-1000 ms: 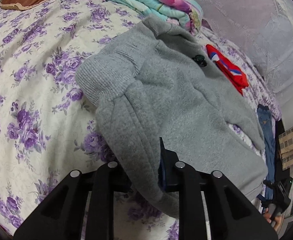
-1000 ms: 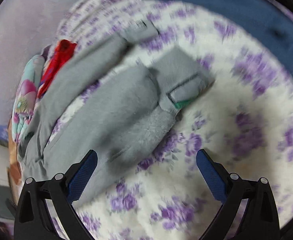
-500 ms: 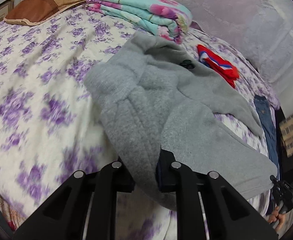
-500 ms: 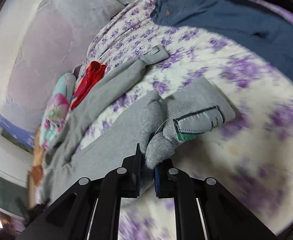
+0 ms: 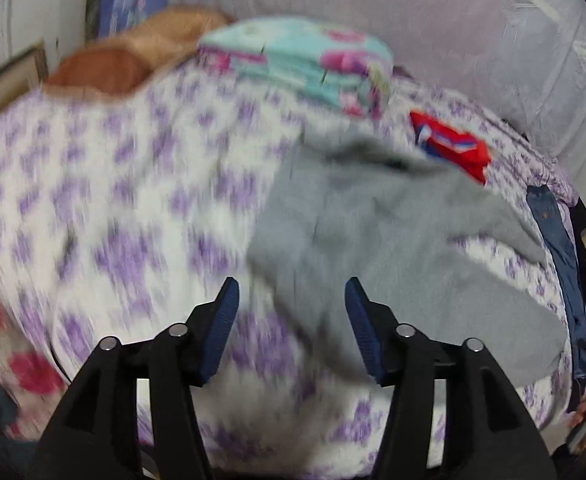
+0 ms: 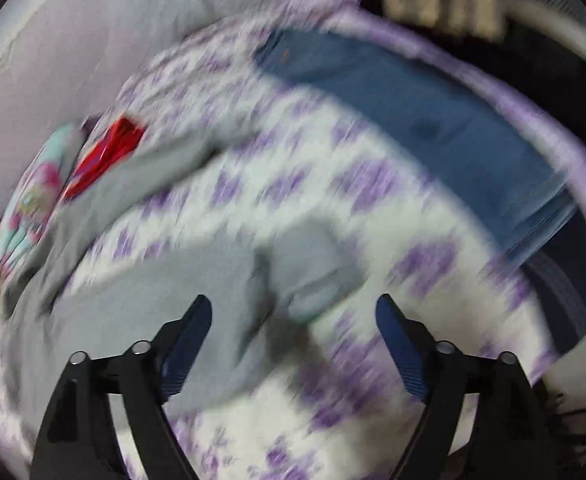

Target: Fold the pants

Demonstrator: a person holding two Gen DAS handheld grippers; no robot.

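The bed [image 5: 133, 184] fills both of my views, covered in a white sheet printed with purple flowers, all smeared by motion blur. The grey pants [image 5: 393, 240] lie on it, soft and fleecy, running from the centre of the left wrist frame to its lower right; in the right wrist view the grey pants [image 6: 141, 312] sit lower left, with a bunched end near the centre. A blue denim garment [image 6: 433, 120] stretches across the upper right of that frame. A folded teal floral blanket [image 5: 305, 64] sits at the top centre of the left view, a brown pillow [image 5: 105, 72] at upper left, a red cloth [image 5: 453, 148] right of centre. I read no labels, probably because of the blur. My left gripper [image 5: 291, 320] is spread wide, gripping nothing, fleece between its blue-padded fingers [image 5: 221, 328]. My right gripper [image 6: 293, 344] is likewise released above the pants.
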